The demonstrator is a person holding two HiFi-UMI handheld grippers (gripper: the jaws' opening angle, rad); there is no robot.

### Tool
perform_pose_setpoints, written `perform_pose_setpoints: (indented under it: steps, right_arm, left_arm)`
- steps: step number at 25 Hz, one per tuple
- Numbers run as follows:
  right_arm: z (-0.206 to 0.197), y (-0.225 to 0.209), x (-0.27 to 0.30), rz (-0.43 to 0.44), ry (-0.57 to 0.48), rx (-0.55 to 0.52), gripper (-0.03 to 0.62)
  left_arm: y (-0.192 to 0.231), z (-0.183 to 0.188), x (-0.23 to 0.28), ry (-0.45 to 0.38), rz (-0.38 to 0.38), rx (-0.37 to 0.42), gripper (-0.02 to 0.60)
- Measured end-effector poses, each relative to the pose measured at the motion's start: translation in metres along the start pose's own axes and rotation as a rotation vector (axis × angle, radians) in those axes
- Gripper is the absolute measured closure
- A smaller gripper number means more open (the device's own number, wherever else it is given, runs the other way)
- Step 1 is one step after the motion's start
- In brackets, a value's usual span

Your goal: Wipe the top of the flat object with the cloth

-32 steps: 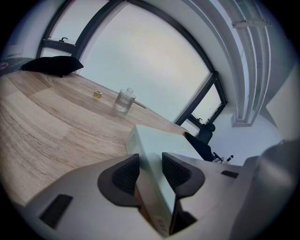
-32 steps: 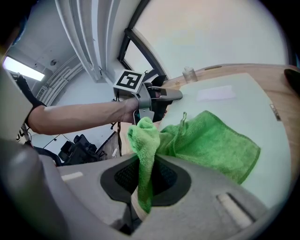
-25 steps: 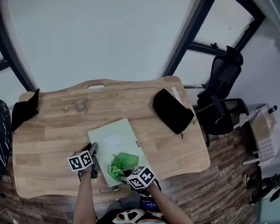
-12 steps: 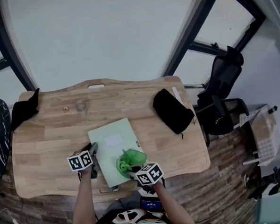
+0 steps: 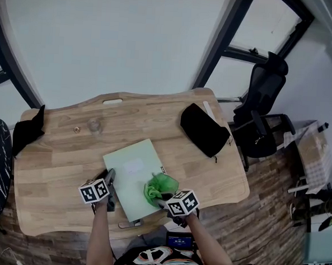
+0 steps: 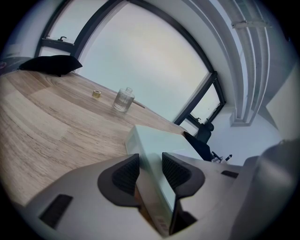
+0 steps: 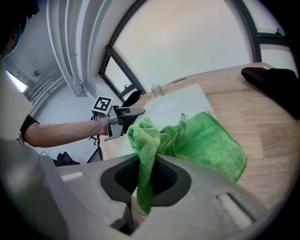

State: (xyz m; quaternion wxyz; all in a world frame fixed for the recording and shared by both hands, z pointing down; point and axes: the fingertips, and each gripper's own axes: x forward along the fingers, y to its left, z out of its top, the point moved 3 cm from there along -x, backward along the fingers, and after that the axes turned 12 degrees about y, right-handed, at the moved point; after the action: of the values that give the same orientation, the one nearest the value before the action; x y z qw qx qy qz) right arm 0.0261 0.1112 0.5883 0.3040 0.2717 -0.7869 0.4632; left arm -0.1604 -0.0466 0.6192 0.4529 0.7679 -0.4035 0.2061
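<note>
Two hand-held grippers are busy: the left hand-held gripper (image 5: 109, 178) pinches an edge of the pale flat object (image 5: 131, 166) on the bench (image 5: 58, 150), and the right hand-held gripper (image 5: 165, 196) squeezes the green cloth (image 5: 160, 186). The cloth has slid across to the flat object's right edge, so one wipe looks nearly done. The glass bottle (image 5: 94, 125) and black pouch (image 5: 204, 130) sit well apart, not in the way.

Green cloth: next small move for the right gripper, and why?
Probably sweep the crumpled green cloth away from the person, across the pale green flat board. The right gripper pinches the cloth at the board's near right edge, the far half lies bare, and the left gripper clamps the board's near left edge.
</note>
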Motion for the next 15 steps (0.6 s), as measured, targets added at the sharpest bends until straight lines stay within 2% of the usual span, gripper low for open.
perform_pose_setpoints:
  steps: [11,15]
  right_arm:
    - [-0.0006,-0.0093,-0.0044,-0.019,0.004,0.03,0.556]
    - [-0.0016,-0.0096,-0.0069,-0.084,-0.012,-0.008,0.556]
  left_arm:
    - [-0.0008,-0.0011,-0.0004,0.007,-0.014,-0.003,0.428]
    - [-0.0002,-0.0016,-0.0014,0.024,-0.015,0.011,0.427]
